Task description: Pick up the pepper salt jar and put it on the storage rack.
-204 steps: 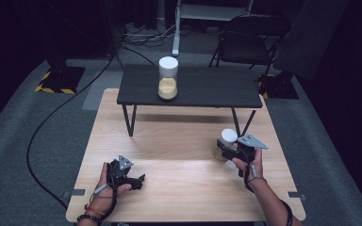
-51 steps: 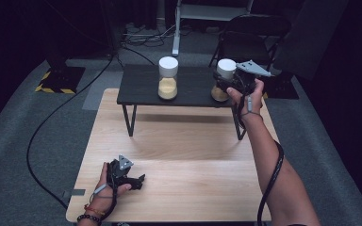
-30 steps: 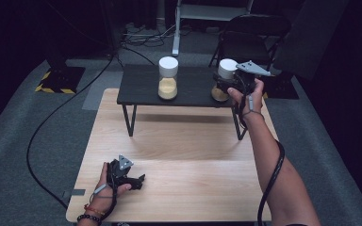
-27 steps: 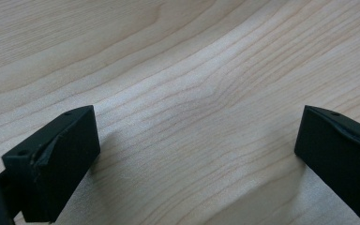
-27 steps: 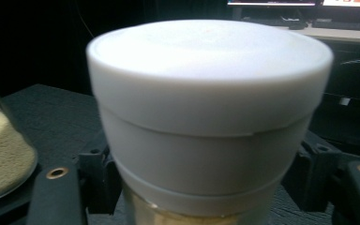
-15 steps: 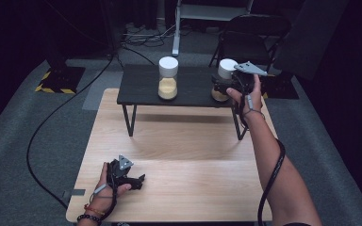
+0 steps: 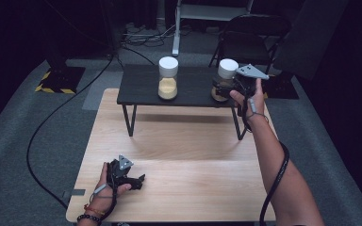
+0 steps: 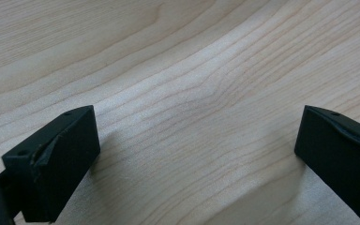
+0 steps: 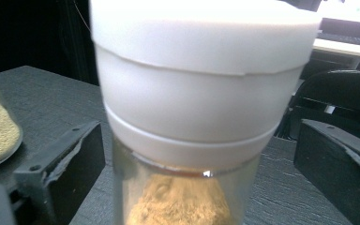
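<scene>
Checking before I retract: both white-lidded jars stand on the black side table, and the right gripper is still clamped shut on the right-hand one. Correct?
Not quite. Both jars stand on the black side table, but the right gripper is open: the right gripper view shows its jaws standing apart from the right-hand jar, gaps on both sides. The other jar stands left of it.

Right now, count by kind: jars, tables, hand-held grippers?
White-lidded jars: 2, the left jar and the right jar
Tables: 2, the black table and the wooden table
Hand-held grippers: 2, the left hand-held gripper and the right hand-held gripper
Total: 6
</scene>
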